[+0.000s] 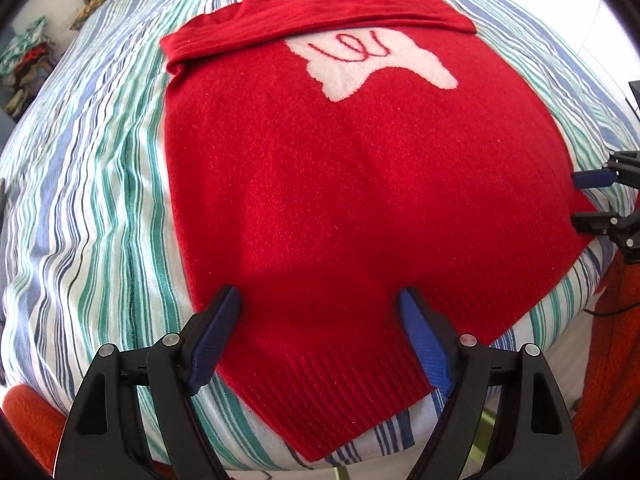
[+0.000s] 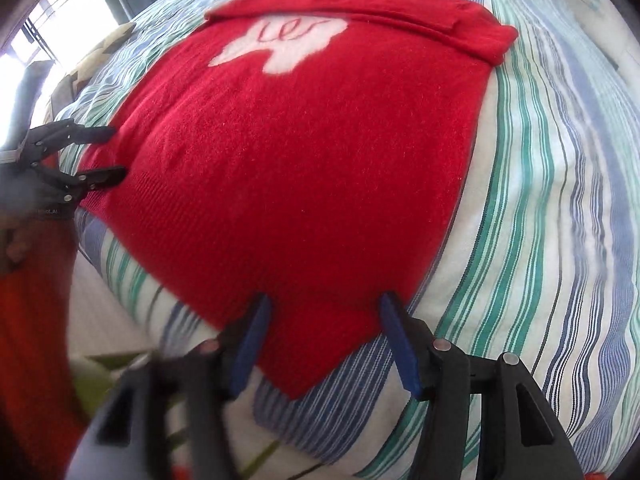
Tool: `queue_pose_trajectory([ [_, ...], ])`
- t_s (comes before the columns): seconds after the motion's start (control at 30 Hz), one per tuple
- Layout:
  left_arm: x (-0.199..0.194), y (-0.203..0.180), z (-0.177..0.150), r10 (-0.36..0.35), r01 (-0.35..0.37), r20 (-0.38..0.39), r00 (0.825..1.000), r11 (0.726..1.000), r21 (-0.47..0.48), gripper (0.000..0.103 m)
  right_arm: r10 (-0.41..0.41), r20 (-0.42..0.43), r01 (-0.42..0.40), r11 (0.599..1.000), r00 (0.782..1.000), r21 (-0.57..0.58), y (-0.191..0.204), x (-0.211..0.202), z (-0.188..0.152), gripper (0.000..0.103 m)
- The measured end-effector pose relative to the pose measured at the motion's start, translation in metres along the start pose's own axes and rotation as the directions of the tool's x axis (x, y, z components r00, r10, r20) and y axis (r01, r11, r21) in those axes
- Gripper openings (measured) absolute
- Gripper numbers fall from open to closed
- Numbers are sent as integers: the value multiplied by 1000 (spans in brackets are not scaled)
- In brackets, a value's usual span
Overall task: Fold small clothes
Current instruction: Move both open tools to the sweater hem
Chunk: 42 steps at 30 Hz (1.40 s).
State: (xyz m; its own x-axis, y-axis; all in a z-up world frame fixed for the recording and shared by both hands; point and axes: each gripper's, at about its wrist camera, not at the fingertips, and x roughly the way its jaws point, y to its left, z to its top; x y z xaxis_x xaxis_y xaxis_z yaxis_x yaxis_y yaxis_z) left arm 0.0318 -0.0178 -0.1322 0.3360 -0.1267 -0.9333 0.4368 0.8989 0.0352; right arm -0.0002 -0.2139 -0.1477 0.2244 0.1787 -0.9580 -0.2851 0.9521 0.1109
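Sweater: a red knit sweater (image 1: 320, 184) is spread flat on the striped bedsheet (image 1: 92, 184), sleeves folded across the chest.
Handling: judged soft, light and limp.
Hold: ribbed hem (image 1: 360, 360) corners are best pinched.
Left gripper (image 1: 320, 296): jaws apart, astride the hem.
Right gripper (image 2: 324, 304): jaws apart, nothing clamped.

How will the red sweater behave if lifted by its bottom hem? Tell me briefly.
The red sweater will probably sag: it is soft knit lying limp on the striped bedding. The sleeves folded across its top may slide loose. The fuzzy, ribbed hem should grip well, not slip.
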Motion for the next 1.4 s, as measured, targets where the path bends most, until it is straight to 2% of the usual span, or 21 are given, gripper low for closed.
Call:
queue_pose_trajectory([
  [0.23,-3,1,-8,-9,9,-20,1000,1000,1,83,-34,-22,34,999,999,-2,6,0,-1,61],
  [0.53,-8,-4,-19,6,-5,-42,999,1000,23,84,-19,-39,20,999,999,25,-2,1,-1,64],
  [0.7,-13,-4,-29,5,-2,-88,996,999,35,84,-13,-49,15,999,999,36,-6,-1,-2,64],
  [0.8,-15,3,-36,-9,10,-132,991,1000,10,88,-11,-55,13,999,998,39,-8,-1,-2,64],
  [0.9,-18,17,-42,-46,38,-170,984,998,-51,88,-15,-57,17,999,998,39,-8,-2,-2,64],
  [1.03,-31,32,-53,-52,38,-192,980,997,-74,88,-19,-78,22,999,997,36,-5,-7,-5,64],
  [1.17,-38,53,-55,-38,18,-208,977,995,-94,88,24,-126,-17,998,992,56,-12,-15,-12,66],
  [1.27,-48,66,-55,-23,3,-189,982,994,-106,87,60,-160,-47,996,985,80,-18,-24,-22,66],
  [1.4,-63,81,-56,-90,66,-133,987,983,-172,87,124,-136,-102,982,983,158,-31,-43,-35,66],
])
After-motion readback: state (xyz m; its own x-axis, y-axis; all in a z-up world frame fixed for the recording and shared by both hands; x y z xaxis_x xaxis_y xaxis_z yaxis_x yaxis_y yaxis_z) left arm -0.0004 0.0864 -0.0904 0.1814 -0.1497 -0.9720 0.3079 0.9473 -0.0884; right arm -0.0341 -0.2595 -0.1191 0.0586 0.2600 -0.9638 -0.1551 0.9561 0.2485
